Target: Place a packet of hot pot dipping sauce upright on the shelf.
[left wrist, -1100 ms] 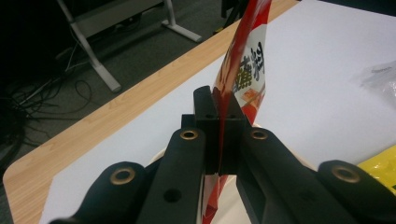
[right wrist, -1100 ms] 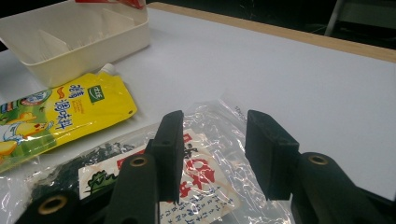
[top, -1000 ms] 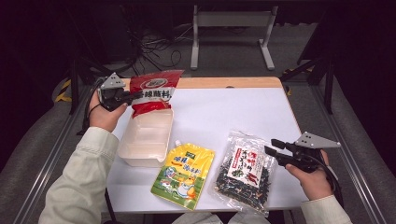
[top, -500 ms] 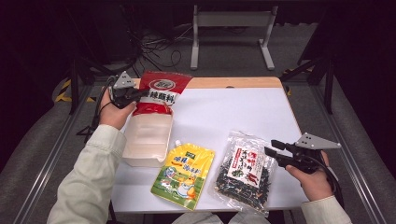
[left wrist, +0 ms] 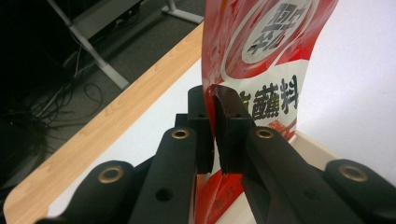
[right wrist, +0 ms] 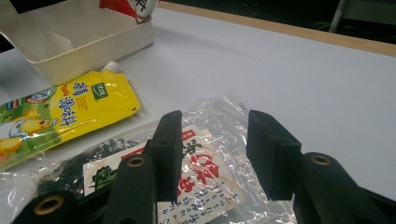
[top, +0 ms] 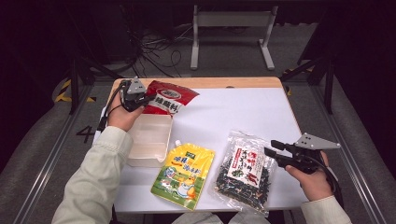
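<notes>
At the upper left of the high view, the left tool [top: 148, 98] pinches the near edge of a red seasoning pouch [top: 169, 99], which hangs over the far end of a cream plastic tray [top: 150, 139] on the white bench [top: 243, 112]. In the left gripper view its jaws are pressed onto the foil with only a thin margin caught; the pads have just been easing apart, and the pouch could slip free and land beside the tray rather than in it. At centre, a yellow spout pouch [top: 183, 174] lies flat just beside the tray. At lower right, the right tool [top: 269, 148] hovers with jaws spread, gripping nothing, over the clear seaweed bag [top: 245, 171]; a careless dip there could snag the crinkled film.
</notes>
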{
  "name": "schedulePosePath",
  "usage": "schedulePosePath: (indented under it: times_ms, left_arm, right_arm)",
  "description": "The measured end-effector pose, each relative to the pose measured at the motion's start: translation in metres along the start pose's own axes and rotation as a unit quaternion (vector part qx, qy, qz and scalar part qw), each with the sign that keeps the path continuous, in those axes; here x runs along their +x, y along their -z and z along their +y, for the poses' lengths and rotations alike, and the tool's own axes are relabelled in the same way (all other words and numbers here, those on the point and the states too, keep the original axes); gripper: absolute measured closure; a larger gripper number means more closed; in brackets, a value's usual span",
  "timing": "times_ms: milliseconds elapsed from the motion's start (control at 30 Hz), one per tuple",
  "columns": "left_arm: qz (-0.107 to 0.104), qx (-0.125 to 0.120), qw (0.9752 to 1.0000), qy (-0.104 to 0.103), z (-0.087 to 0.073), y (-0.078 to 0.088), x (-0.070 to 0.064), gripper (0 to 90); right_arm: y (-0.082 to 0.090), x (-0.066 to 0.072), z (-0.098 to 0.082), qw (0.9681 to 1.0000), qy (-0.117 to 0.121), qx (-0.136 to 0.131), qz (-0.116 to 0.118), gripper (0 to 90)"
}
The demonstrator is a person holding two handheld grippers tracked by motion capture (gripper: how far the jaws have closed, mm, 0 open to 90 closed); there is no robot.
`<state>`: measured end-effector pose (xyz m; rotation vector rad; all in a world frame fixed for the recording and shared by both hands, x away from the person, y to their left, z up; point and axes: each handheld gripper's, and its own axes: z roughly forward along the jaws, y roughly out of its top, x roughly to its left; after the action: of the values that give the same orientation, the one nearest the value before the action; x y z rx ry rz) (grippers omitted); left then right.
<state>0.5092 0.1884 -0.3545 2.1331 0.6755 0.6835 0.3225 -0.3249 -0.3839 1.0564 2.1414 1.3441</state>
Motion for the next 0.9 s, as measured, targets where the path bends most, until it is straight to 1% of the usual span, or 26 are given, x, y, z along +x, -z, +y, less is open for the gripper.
schedulePosePath:
  times_ms: [67, 167, 233, 333, 367, 400, 433, 467, 500, 567, 633, 667, 733, 800, 833, 867, 900]
  left_arm:
    - [0.006, 0.009, 0.9999, 0.006, -0.002, 0.0, 0.002, 86.6]
    - [0.012, 0.026, 0.9992, 0.026, -0.006, -0.001, 0.003, 87.4]
    - [0.016, 0.041, 0.9986, 0.029, -0.007, -0.001, 0.004, 87.5]
    - [0.024, 0.065, 0.9969, 0.039, -0.009, -0.002, 0.004, 88.3]
    - [0.028, 0.077, 0.9959, 0.04, -0.01, -0.003, 0.004, 88.7]
    - [0.03, 0.08, 0.9955, 0.042, -0.011, -0.004, 0.005, 89.1]
    - [0.029, 0.085, 0.9947, 0.05, -0.011, -0.004, 0.005, 89.2]
    - [0.029, 0.085, 0.9947, 0.05, -0.011, -0.004, 0.005, 89.3]
    - [0.029, 0.09, 0.9936, 0.062, -0.013, -0.005, 0.006, 89.4]
    - [0.031, 0.095, 0.9923, 0.073, -0.014, -0.006, 0.007, 89.6]
    - [0.033, 0.106, 0.9902, 0.084, -0.014, -0.007, 0.006, 89.8]
    - [0.035, 0.111, 0.9892, 0.089, -0.015, -0.007, 0.006, 89.8]
    - [0.037, 0.113, 0.9888, 0.09, -0.015, -0.007, 0.007, 89.8]
    - [0.04, 0.119, 0.9865, 0.105, -0.016, -0.008, 0.005, 89.9]
    - [0.044, 0.13, 0.9844, 0.11, -0.017, -0.01, 0.005, 89.9]
    - [0.048, 0.139, 0.983, 0.11, -0.018, -0.011, 0.004, 89.8]
    - [0.051, 0.141, 0.9823, 0.112, -0.019, -0.012, 0.004, 89.7]
  right_arm:
    - [0.0, 0.0, 0.0, 1.0, -0.002, 0.0, 0.0, 55.9]
    - [-0.001, 0.0, -0.001, 1.0, -0.001, 0.001, 0.0, 55.8]
    - [-0.001, 0.0, -0.001, 1.0, -0.003, 0.002, 0.002, 55.3]
    - [-0.003, 0.001, -0.001, 1.0, -0.002, 0.005, 0.003, 55.1]
    - [-0.003, 0.001, -0.001, 1.0, -0.002, 0.005, 0.003, 55.0]
    - [-0.004, 0.001, -0.001, 1.0, 0.0, 0.005, 0.003, 55.1]
    - [-0.003, 0.001, -0.001, 1.0, 0.0, 0.005, 0.003, 55.0]
    - [-0.003, 0.001, -0.001, 1.0, 0.0, 0.005, 0.003, 55.0]
    - [-0.003, 0.001, -0.001, 1.0, -0.001, 0.005, 0.003, 55.1]
    - [-0.003, 0.001, -0.001, 1.0, -0.001, 0.005, 0.003, 55.0]
    - [-0.003, 0.001, -0.002, 1.0, -0.001, 0.004, 0.002, 55.0]
    - [-0.002, 0.001, -0.002, 1.0, -0.001, 0.004, 0.003, 55.0]
    - [-0.002, 0.001, -0.002, 1.0, -0.001, 0.004, 0.002, 55.0]
    - [-0.002, 0.001, -0.002, 1.0, -0.002, 0.004, 0.002, 55.0]
    - [-0.002, 0.001, -0.002, 1.0, -0.002, 0.004, 0.002, 55.0]
    - [-0.002, 0.001, -0.002, 1.0, -0.001, 0.005, 0.003, 55.0]
    - [-0.002, 0.001, -0.002, 1.0, -0.001, 0.005, 0.003, 54.9]
